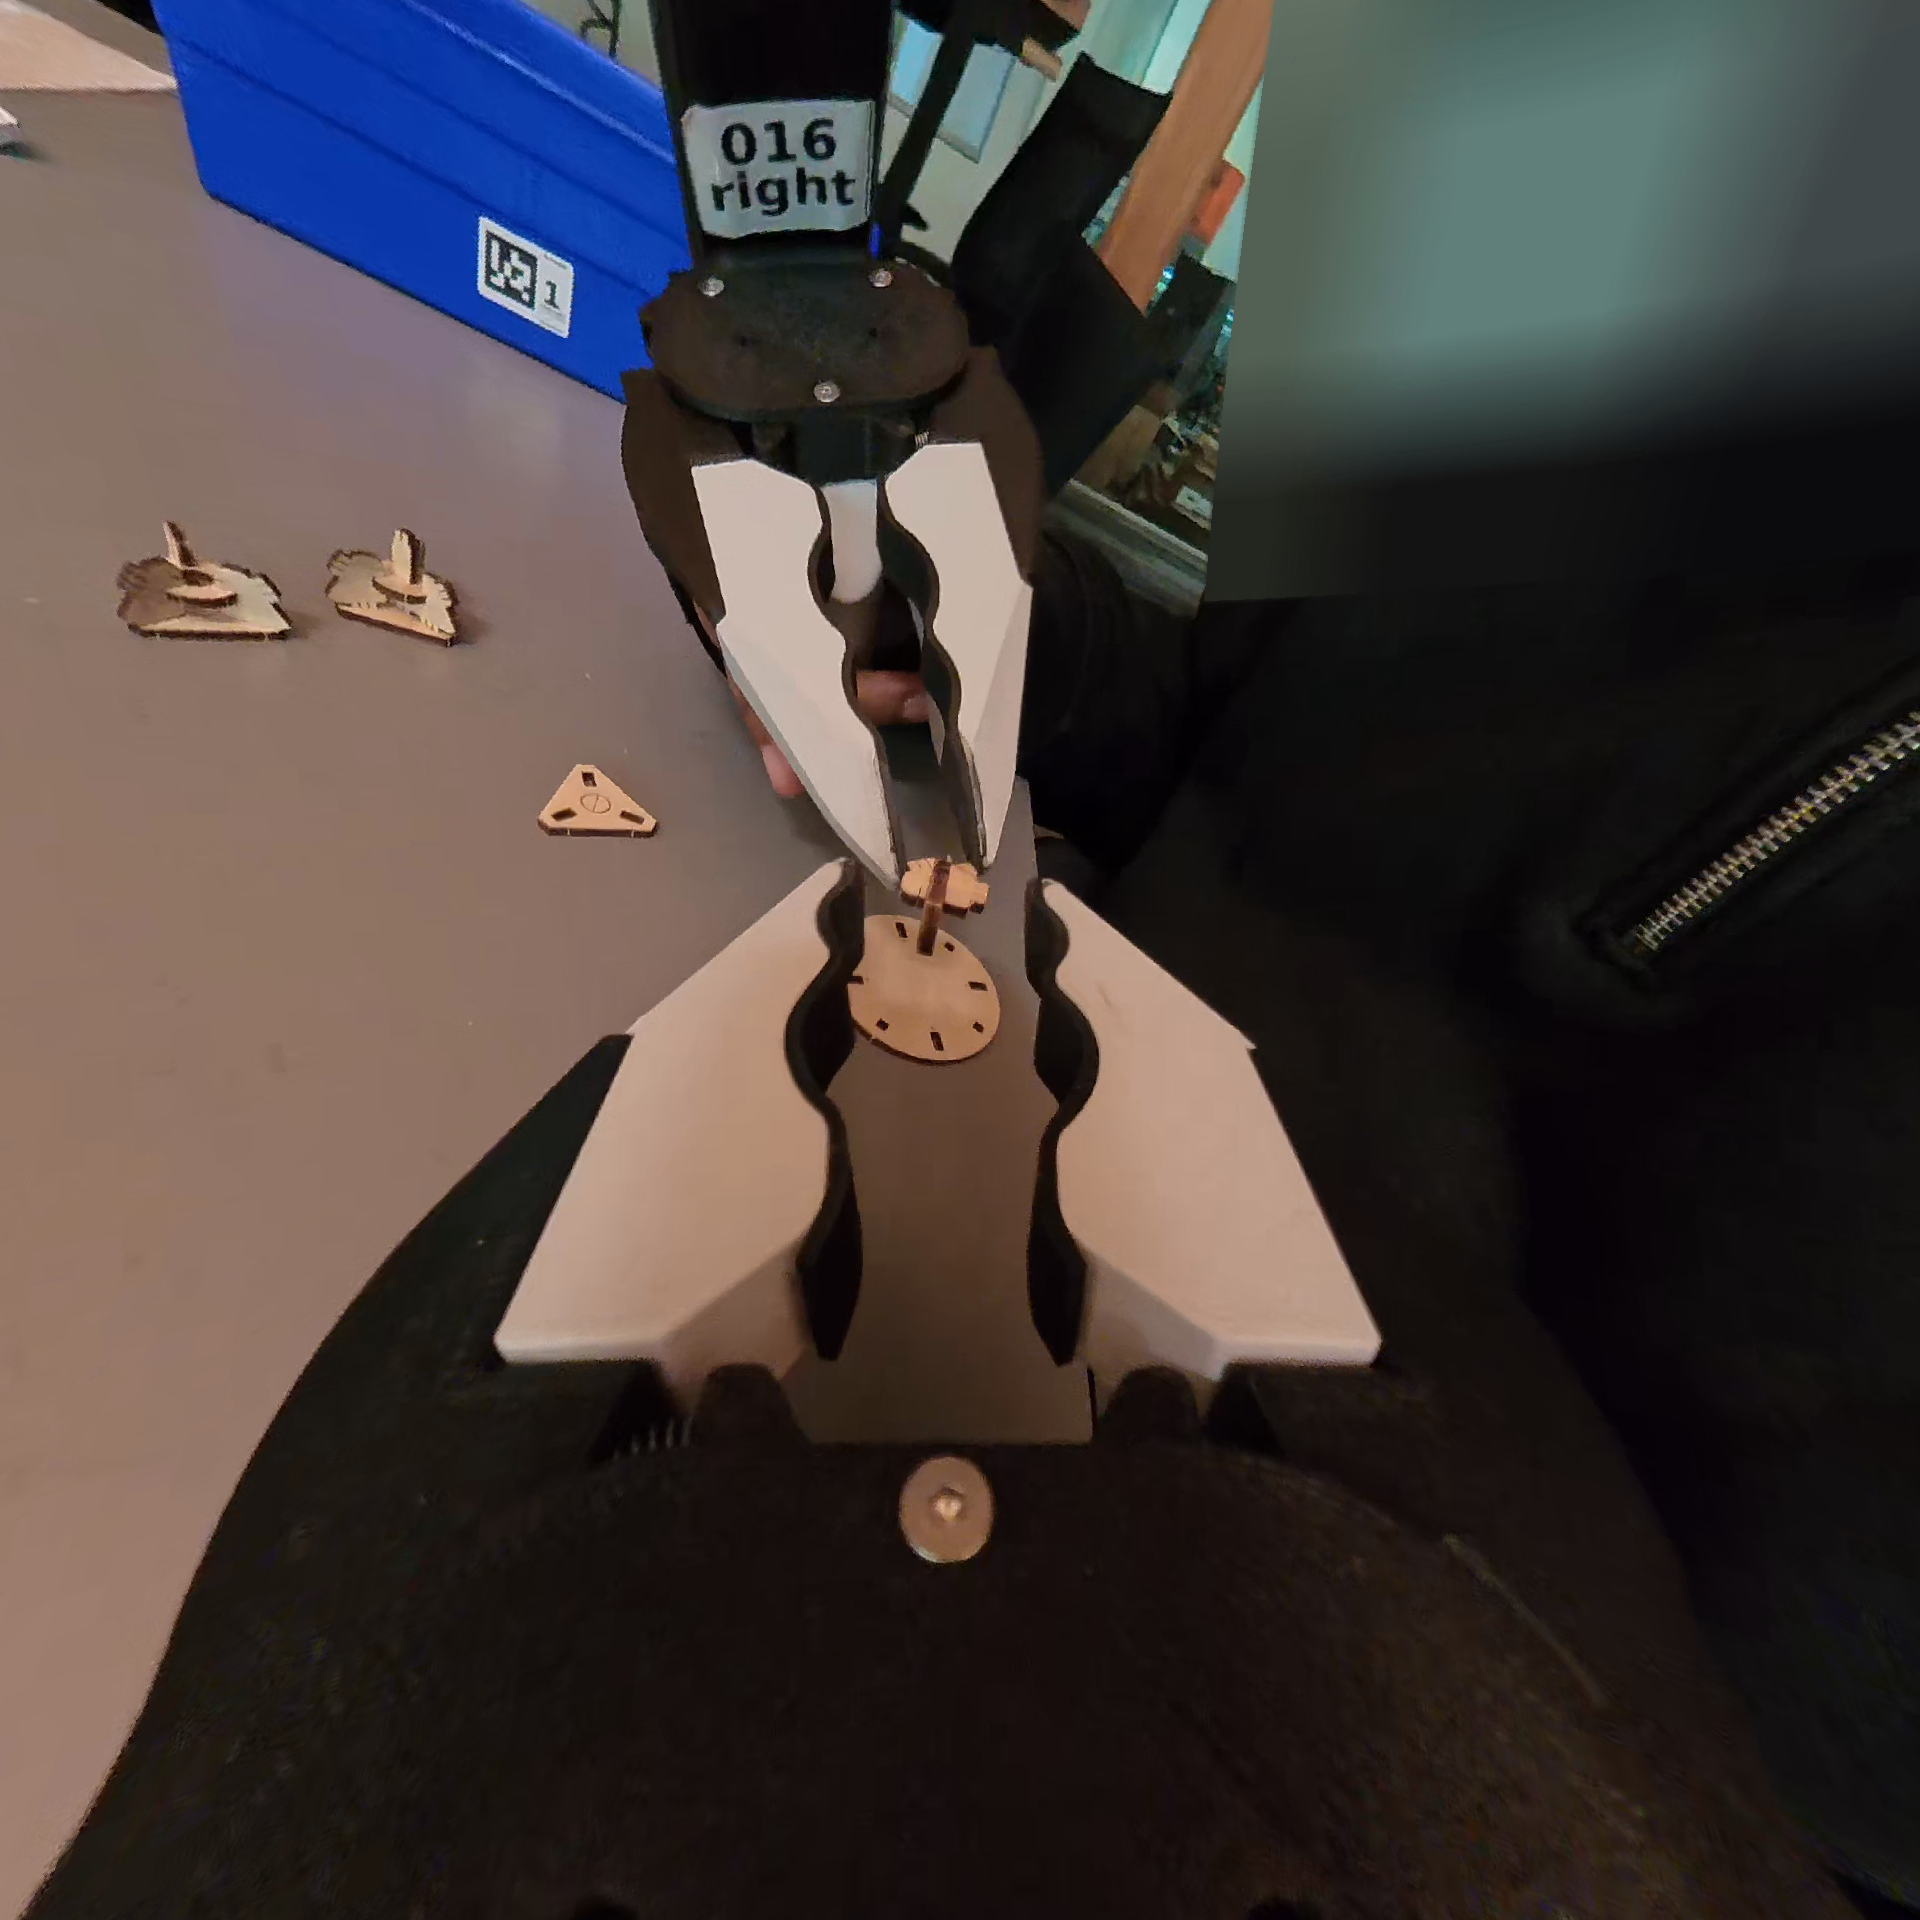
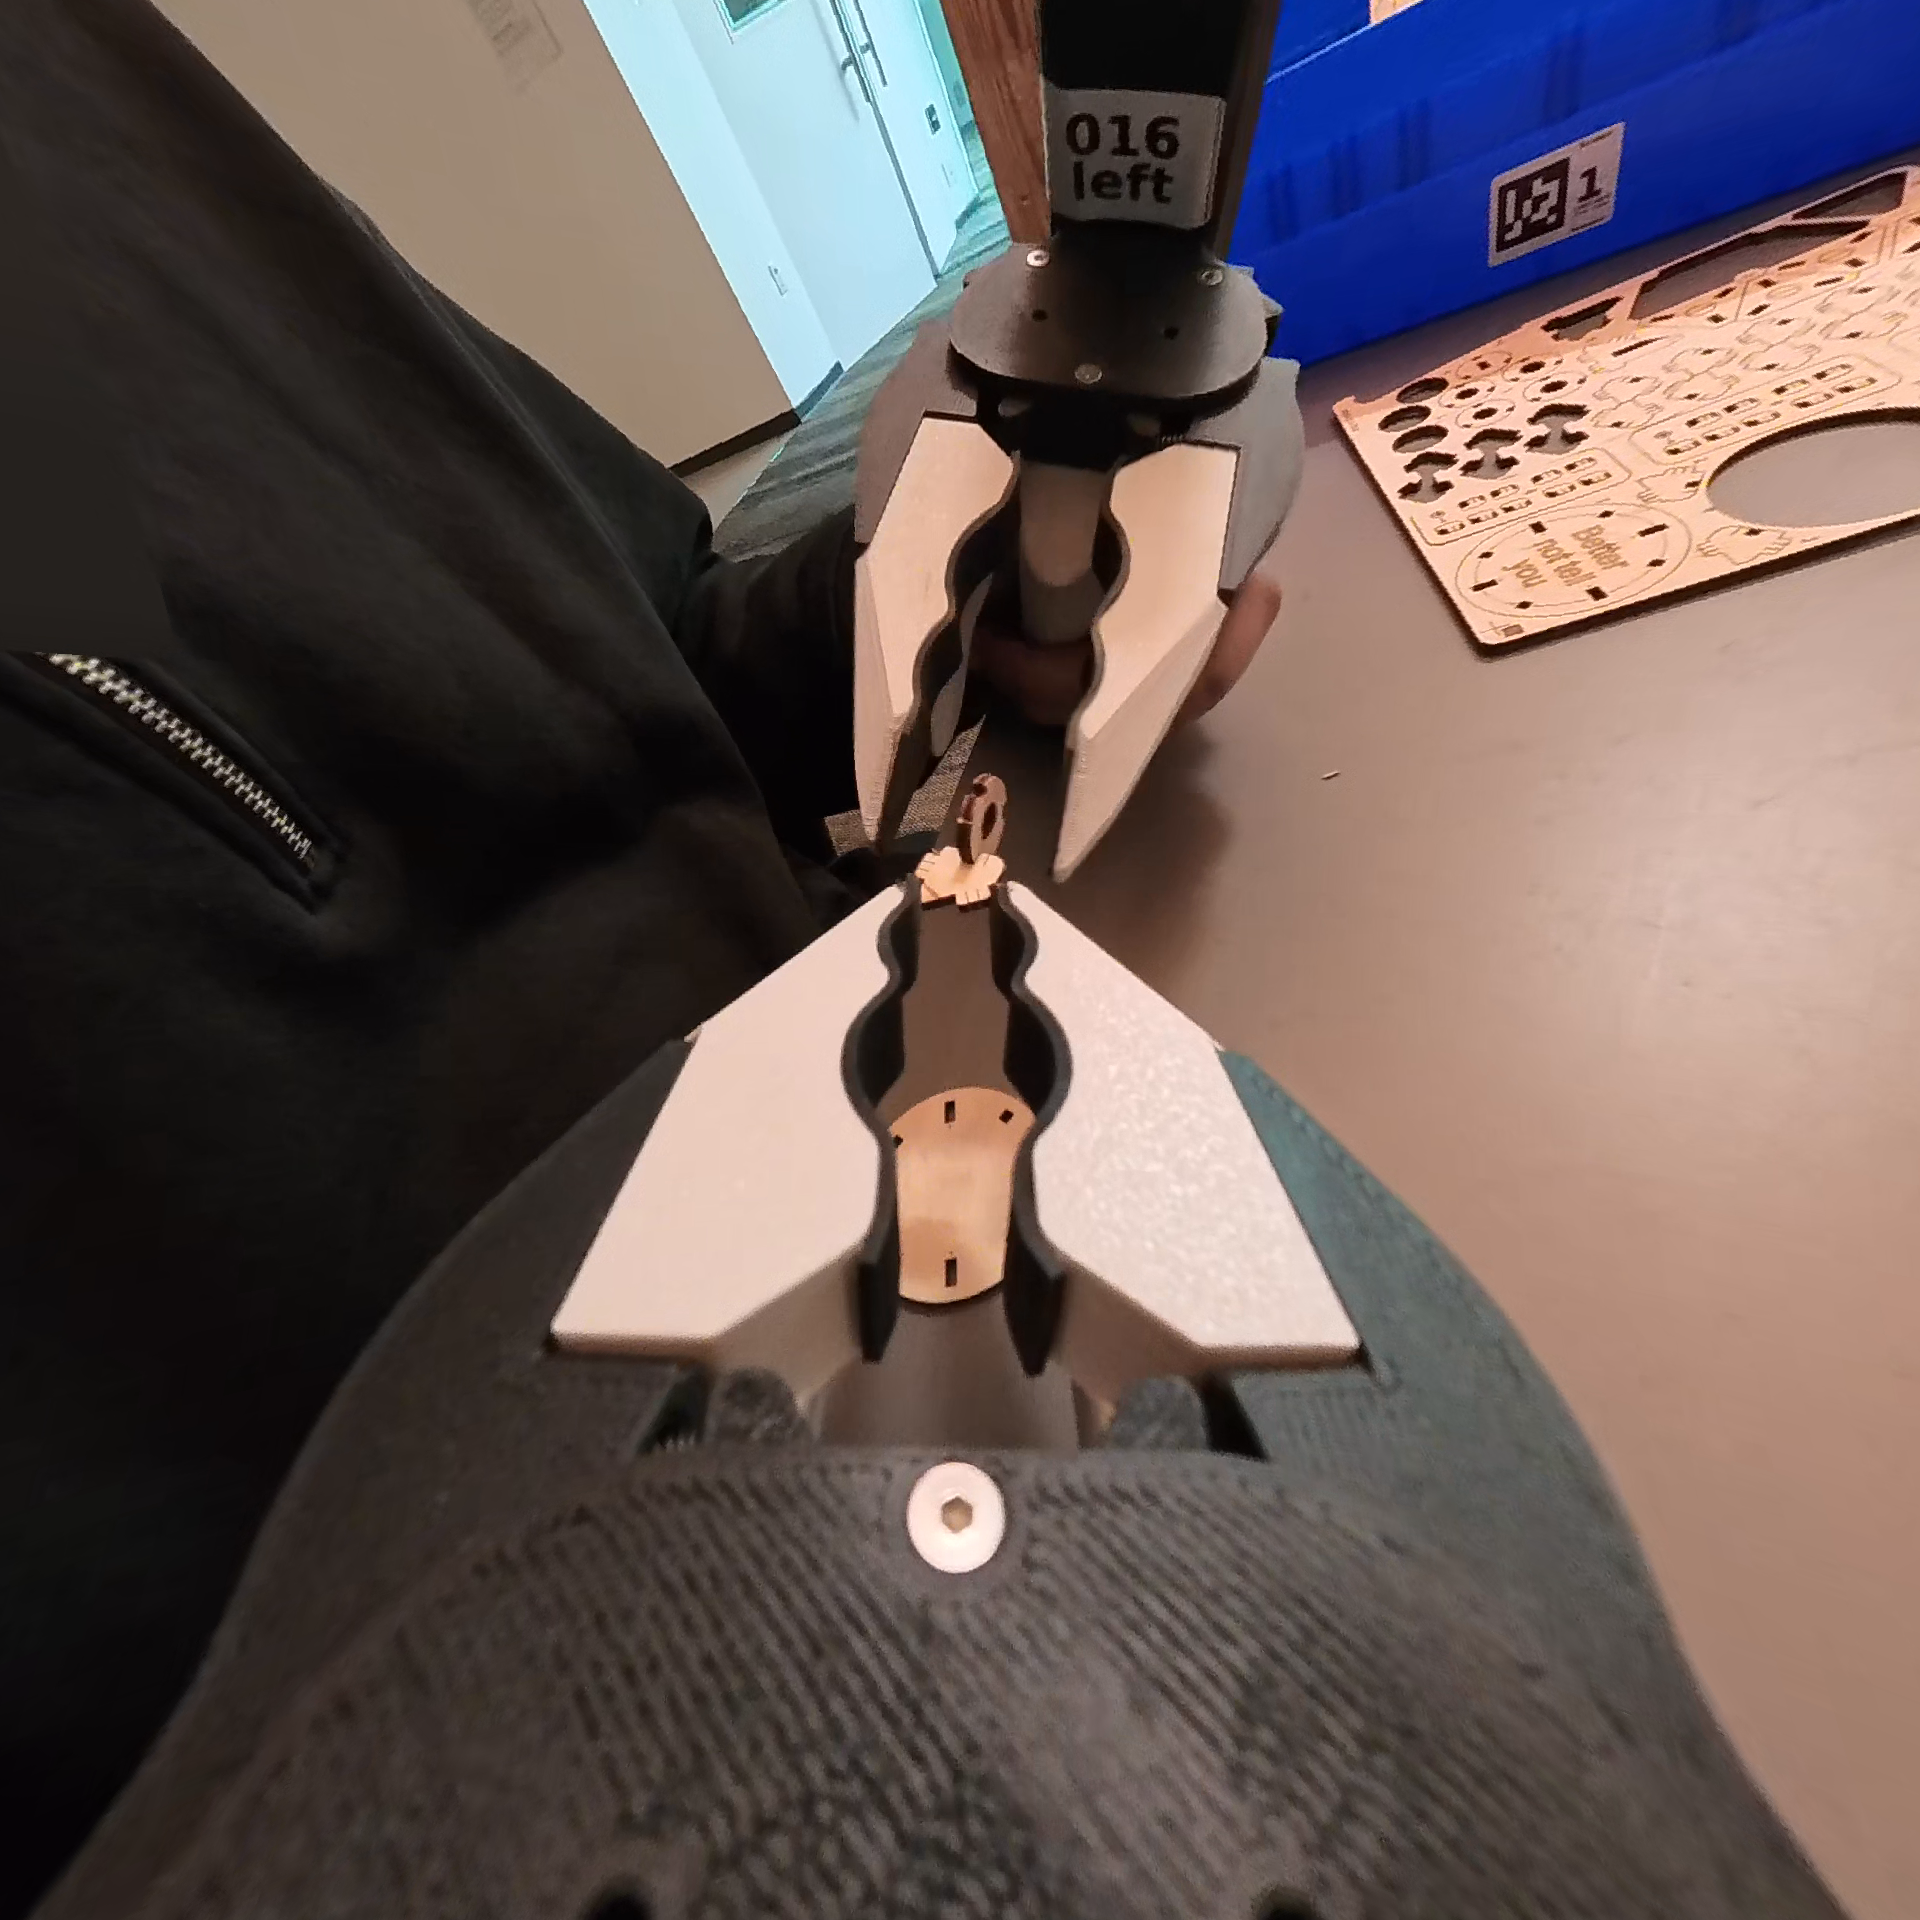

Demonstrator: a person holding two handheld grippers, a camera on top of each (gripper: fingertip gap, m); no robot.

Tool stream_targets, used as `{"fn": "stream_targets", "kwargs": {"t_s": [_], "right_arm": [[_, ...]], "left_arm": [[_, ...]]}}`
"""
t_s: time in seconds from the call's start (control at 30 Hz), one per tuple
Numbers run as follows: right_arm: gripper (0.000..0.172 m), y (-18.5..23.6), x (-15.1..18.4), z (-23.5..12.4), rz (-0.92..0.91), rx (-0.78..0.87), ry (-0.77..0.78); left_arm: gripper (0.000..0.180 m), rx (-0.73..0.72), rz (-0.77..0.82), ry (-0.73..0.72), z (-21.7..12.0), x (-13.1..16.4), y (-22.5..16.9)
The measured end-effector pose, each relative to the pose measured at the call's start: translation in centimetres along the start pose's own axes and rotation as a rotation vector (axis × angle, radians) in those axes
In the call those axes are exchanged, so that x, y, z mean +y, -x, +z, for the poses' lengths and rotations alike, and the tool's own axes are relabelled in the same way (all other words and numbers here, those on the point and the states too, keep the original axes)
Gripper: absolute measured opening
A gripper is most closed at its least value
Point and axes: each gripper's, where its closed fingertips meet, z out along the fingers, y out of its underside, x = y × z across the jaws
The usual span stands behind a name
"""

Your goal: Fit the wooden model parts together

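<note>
White label (image 2: 1130, 156) on left tool (image 2: 966, 821); code sticker (image 2: 1551, 208) on blue bin (image 2: 1455, 125)

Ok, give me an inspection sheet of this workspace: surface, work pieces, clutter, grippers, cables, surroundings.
Surface: grey table, bare in places.
Work pieces: round wooden disc flat on the table; small notched wooden piece on a peg above it.
Clutter: triangular wooden piece; two small wooden assemblies; punched wooden sheet; blue bin.
Grippers: left gripper open, fingers either side of the disc; right gripper shut on the notched piece.
Cables: nothing seen.
Surroundings: person's dark zipped jacket; corridor with doors behind.
</note>
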Motion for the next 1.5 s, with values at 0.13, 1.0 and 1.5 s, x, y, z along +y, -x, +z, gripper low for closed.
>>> {"fn": "stream_targets", "kwargs": {"t_s": [0.13, 1.0, 1.5], "right_arm": [[0.012, 0.0, -0.2, 0.0, 0.001, 0.004, -0.01], [0.007, -1.0, -2.8, -0.9, -1.002, 0.611, 0.004], [0.004, -0.2, -2.5, -0.4, -1.194, 0.655, -0.041]], "left_arm": [[0.025, -0.007, 0.003, 0.009, 0.1, 0.1, 0.1], [0.015, 0.112, -0.224, -0.174, -1.3, -1.8, 0.8], [0.015, 0.172, -0.267, -0.189, -1.3, -1.9, 0.4]]}}
